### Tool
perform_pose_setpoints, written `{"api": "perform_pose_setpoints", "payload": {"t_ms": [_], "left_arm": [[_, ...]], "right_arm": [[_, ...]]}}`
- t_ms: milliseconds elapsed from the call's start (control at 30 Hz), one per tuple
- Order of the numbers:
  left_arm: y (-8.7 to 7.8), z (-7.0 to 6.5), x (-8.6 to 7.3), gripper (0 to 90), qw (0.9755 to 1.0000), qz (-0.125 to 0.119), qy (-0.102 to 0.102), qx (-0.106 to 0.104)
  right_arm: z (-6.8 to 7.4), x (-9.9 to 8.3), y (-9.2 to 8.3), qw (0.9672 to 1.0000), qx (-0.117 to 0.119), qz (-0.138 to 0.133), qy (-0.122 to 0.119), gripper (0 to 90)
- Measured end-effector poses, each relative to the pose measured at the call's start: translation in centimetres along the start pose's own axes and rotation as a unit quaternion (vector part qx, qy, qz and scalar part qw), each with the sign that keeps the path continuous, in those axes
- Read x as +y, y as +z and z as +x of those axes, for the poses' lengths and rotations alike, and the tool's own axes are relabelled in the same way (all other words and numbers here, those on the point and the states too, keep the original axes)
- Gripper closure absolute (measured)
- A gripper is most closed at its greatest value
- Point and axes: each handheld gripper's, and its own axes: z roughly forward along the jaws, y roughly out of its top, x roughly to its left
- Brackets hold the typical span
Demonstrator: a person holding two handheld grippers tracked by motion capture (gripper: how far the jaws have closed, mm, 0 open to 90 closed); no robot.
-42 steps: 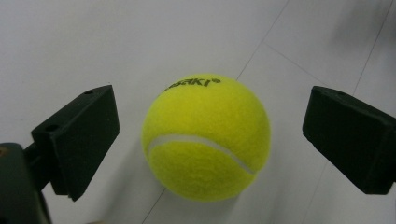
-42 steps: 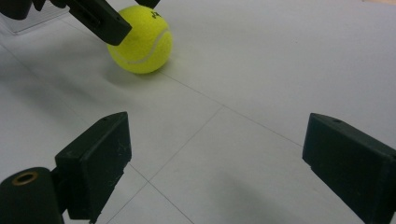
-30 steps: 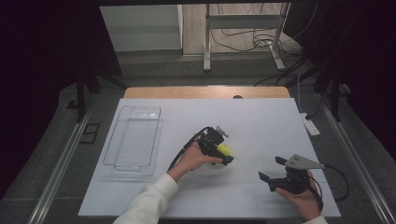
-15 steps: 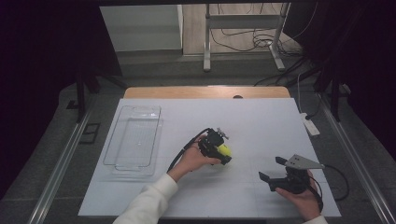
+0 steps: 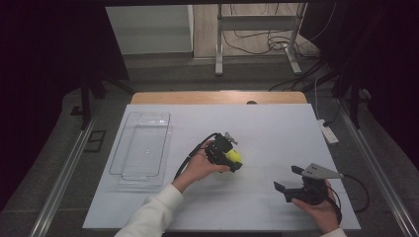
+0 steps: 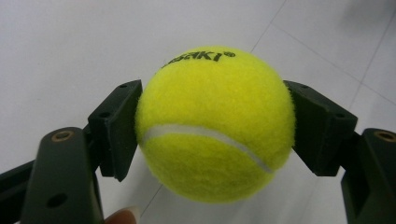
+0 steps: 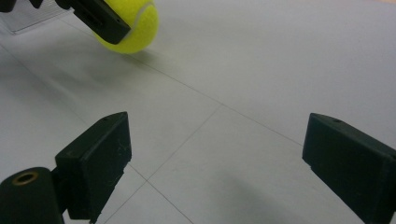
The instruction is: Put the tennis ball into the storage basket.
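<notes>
A yellow tennis ball [image 6: 215,125] is clamped between the two black jaws of the left gripper [image 5: 230,157], whose pads are pressed against the ball's left and right flanks; the jaws have just been closing, and the ball is now between them. The ball is seen near the middle of the white table [image 5: 276,128], at or just above the surface, with a faint shadow directly beneath it in the right gripper view. The grip is taken roughly across the ball's widest part, and the felt is only slightly dented, so the hold is judged to be modest. From here a slip is the likeliest fault: because the ball is round and springy, it could be squeezed out forwards or downwards if the gripper were tilted or jerked while being lifted, and it would then roll away across the smooth table. A clear plastic tray [image 5: 143,148] lies well apart to the left, near the table's left edge; if the ball is meant for it, a release from too high could cause a bounce back out over the low walls. The right gripper [image 5: 291,181] is held at the table's near right, well apart from the ball, with its jaws spread wide and nothing between them, so a rolling ball would not readily be stopped by it.
</notes>
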Motion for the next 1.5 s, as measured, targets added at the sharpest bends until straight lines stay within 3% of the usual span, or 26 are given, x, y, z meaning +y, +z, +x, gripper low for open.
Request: {"api": "perform_pose_setpoints", "payload": {"t_ms": [600, 1500], "left_arm": [[-4.0, -0.4, -0.9, 26.1, 0.9988, -0.047, 0.007, -0.006], [-7.6, 0.1, -2.6, 26.2, 0.9955, -0.094, -0.001, -0.002]], "right_arm": [[0.1, 0.1, 0.1, 1.0, -0.003, 0.001, -0.001, 8.6], [0.3, 0.2, 0.3, 1.0, -0.005, 0.001, -0.004, 8.8]]}}
